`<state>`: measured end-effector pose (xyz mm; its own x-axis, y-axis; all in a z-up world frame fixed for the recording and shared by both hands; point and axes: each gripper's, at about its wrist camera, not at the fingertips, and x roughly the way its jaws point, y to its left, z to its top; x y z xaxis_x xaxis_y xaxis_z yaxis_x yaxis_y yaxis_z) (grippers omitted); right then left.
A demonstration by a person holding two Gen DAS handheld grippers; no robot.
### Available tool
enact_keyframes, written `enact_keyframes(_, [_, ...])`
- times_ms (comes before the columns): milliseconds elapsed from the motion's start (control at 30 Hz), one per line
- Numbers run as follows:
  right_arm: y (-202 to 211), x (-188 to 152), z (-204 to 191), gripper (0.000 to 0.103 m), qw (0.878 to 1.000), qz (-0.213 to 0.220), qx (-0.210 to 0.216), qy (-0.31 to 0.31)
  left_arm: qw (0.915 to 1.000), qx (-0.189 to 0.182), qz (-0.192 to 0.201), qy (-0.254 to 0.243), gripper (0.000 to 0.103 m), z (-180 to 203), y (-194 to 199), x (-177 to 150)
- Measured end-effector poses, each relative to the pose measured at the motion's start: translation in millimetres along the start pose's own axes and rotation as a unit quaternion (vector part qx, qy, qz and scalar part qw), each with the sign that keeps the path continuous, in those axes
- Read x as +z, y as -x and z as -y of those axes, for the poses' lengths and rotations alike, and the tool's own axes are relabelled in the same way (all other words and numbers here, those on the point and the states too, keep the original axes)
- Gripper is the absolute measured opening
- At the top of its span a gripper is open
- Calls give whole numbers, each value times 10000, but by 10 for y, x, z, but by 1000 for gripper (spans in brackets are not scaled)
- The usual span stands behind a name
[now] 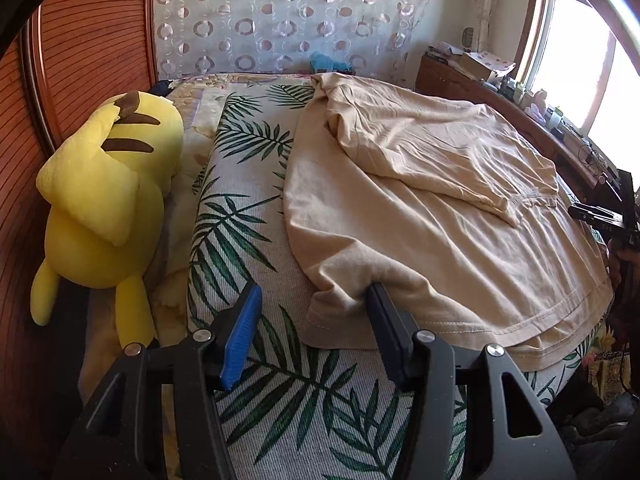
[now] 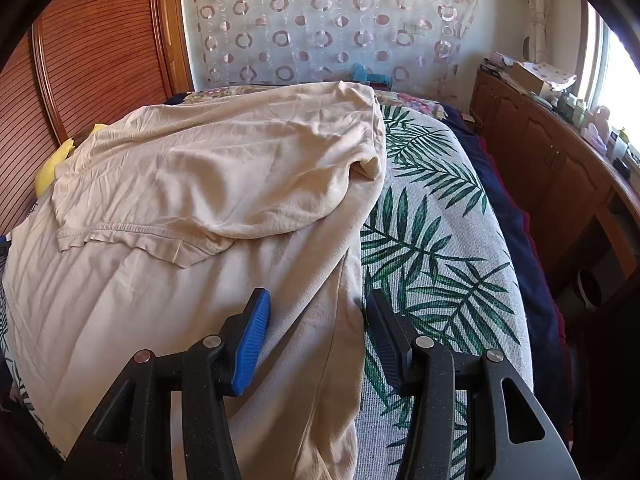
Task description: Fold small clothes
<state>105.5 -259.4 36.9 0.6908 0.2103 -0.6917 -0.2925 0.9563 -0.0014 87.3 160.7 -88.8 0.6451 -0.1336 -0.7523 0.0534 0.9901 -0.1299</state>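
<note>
A beige T-shirt [image 1: 440, 216] lies spread on a cushion with a green leaf print [image 1: 248, 184], which rests on the bed. One sleeve [image 1: 436, 160] is folded over onto the body of the shirt.

The left gripper [image 1: 312, 300] is at the near left corner of the shirt. Its jaws are apart: the right finger [image 1: 384, 320] pushes into the fabric by the hem, while the blue-padded finger [image 1: 240, 336] stands over the bare cushion, so no cloth is pinched.

The right gripper [image 2: 316, 312] is at the shirt's right edge, also with its jaws apart. The edge of the shirt lies between the fingers, but the pads do not press on it.

A yellow plush toy [image 1: 104, 208] lies beside the cushion's left edge, against the wooden headboard [image 1: 80, 40].
</note>
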Motion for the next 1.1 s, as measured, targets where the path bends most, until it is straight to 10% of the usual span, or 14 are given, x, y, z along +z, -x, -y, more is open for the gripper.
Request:
enact_keyframes(233, [-57,11,-41,52,10000,-14,4,-21,9999,62,-37,-89,6,80,36,-25])
enact_keyframes(1000, [-72,14,-43,52,9999,-29,86,-99,9985,459,278,-104,5,119,614,68])
enact_keyframes(1100, [-76,14,-47,52,9999,-30,73,-87,9986,300,404,-132,37,169,603,168])
